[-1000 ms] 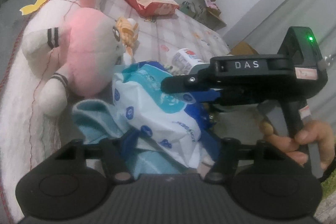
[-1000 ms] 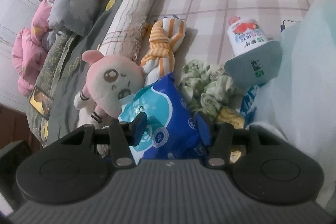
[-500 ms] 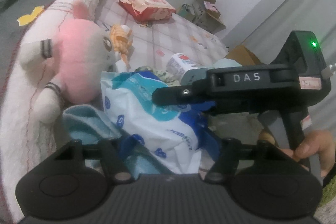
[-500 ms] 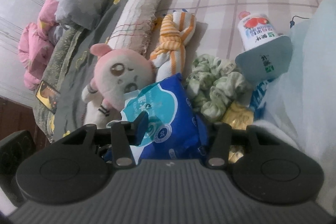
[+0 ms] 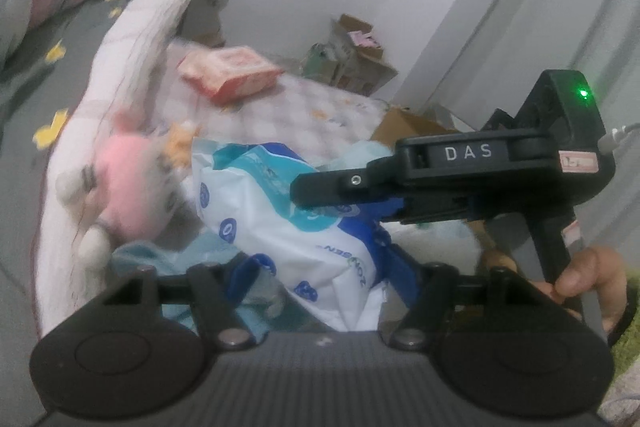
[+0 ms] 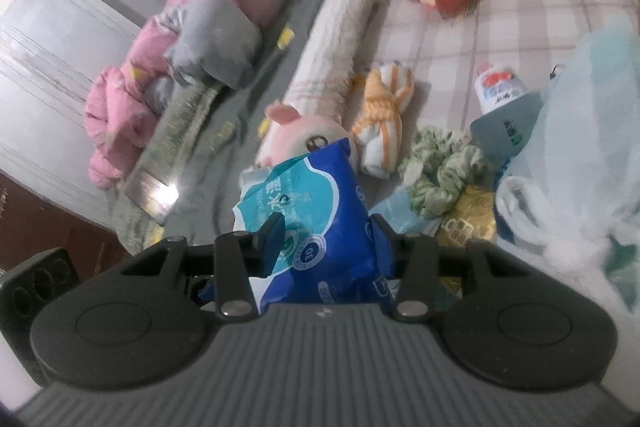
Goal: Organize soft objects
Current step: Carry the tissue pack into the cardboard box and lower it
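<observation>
- Both hands are on the same thing right now: a blue-and-white wet wipes pack [image 6: 316, 223], lifted clear of the bed [image 6: 500, 27].
- My right fingers [image 6: 326, 239] are clamped across the pack, one finger on each side, and it bulges between them. Solid grip, I'd say.
- My left fingers [image 5: 324, 273] straddle the white lower end of the pack. They look wide, and the shot's blurry, so I honestly can't tell if they're pinching it or just cradling it.
- In the left view the right gripper reaches in from the right side and bites the pack higher up.
- The bit that matters: the pack's long axis runs up and away from my right fingers, tilted a little, with the top flap pointing at the pink plush toy [image 6: 304, 137].
- Down on the bed are the orange striped knotted cloth [image 6: 384, 119], a green scrunchie [image 6: 444, 175] and a pale blue plastic bag [image 6: 592, 131] off to the right.
- My guess is the bag is where it's headed. It's on the right hand's side, so that hand should carry it.
</observation>
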### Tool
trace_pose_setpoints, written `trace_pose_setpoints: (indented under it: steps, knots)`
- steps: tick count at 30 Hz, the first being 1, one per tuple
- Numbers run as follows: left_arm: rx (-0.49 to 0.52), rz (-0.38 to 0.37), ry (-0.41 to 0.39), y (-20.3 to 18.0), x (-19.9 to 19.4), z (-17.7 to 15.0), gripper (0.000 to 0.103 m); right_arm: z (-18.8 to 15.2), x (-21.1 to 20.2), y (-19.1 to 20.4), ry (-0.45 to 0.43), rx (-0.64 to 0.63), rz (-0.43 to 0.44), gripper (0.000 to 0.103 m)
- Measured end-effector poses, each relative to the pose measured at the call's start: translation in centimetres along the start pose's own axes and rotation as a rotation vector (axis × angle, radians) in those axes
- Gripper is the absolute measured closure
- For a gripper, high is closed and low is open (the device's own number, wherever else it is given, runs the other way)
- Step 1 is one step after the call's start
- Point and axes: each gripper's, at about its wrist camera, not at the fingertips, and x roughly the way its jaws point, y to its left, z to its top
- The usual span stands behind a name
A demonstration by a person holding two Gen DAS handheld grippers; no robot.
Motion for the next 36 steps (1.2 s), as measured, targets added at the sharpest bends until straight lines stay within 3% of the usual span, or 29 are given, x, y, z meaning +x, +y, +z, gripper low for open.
trace_pose_setpoints:
  steps: [10, 17, 22, 28, 34, 36]
  knots:
    - [0.168, -0.133, -0.002, -8.3, 2.2, 3.7, 0.034, -0.1, -10.9, -3.0, -0.197, 0.043, -0.019, 0.058]
    - [0.285, -0.256, 0.053, -15.6, 7.4, 6.3, 0.034, -0.4, -19.5, -8.6, -0.342, 0.14, -0.079, 0.058]
    - [0.318, -0.319, 0.141, -19.4, 12.8, 7.0, 0.034, -0.9, -23.4, -14.2, -0.388, 0.24, -0.114, 0.058]
    - [0.352, -0.301, 0.253, -21.8, 18.7, 5.9, 0.034, -1.5, -23.8, -22.0, -0.355, 0.382, -0.117, 0.058]
    - [0.388, -0.234, 0.329, -22.2, 21.7, 4.9, 0.034, -1.9, -20.4, -28.2, -0.276, 0.504, -0.108, 0.058]
    - [0.383, -0.226, 0.327, -21.8, 21.6, 5.0, 0.034, -1.5, -18.6, -29.5, -0.238, 0.529, -0.145, 0.058]
